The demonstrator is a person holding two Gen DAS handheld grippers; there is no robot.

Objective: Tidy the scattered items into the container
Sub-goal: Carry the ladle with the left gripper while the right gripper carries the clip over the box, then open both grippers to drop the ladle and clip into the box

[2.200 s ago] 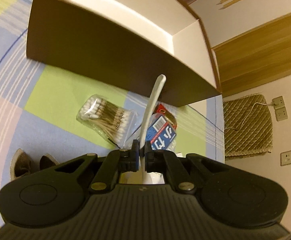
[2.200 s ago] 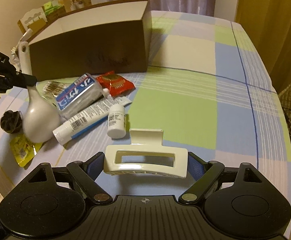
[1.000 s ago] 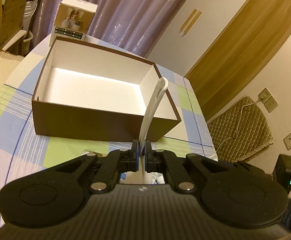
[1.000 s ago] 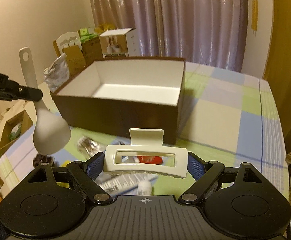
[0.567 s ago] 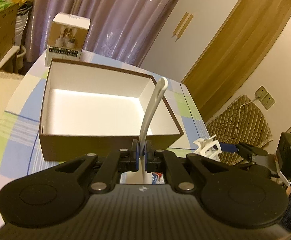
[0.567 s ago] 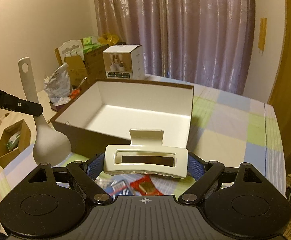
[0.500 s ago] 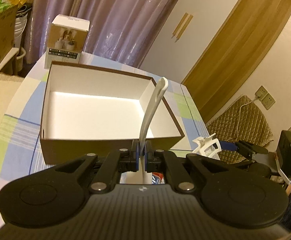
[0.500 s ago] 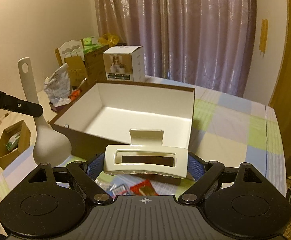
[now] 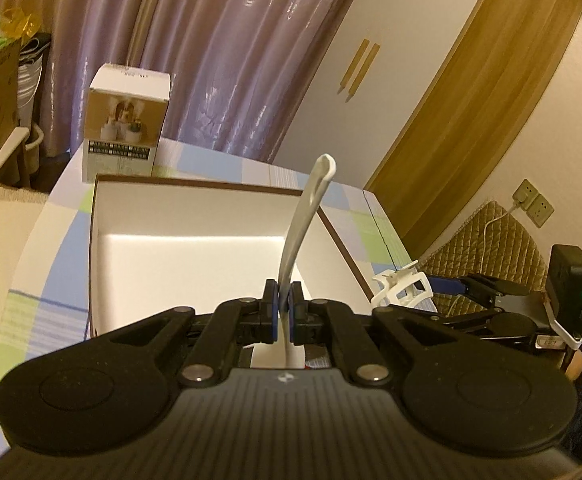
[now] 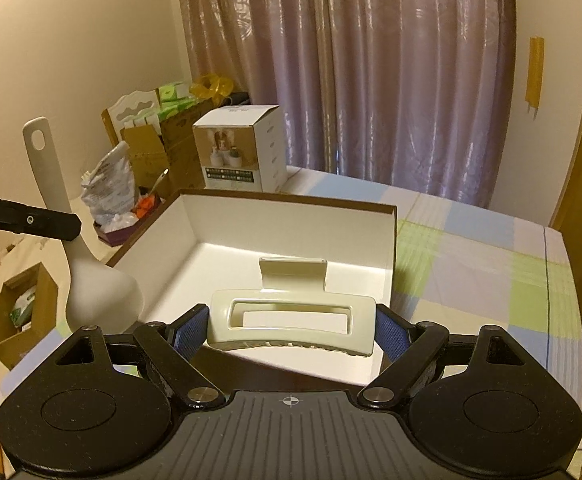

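Left gripper [image 9: 282,312] pinches the white scoop [image 10: 91,280]; right gripper [image 10: 291,326] clamps the hair clip [image 10: 291,320] — both over the box [image 10: 391,248]. Dropping either from this height risks a bounce over the box wall.

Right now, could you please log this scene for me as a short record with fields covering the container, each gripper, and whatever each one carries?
container: brown box with white inside, open top, nothing visible in it
left gripper: shut on white rice paddle, clamped at its handle, blade end down
right gripper: pads pressed on the two ends of cream hair claw clip
position: both items held above the box's near edge
surface: checked cloth
behind the container: printed carton
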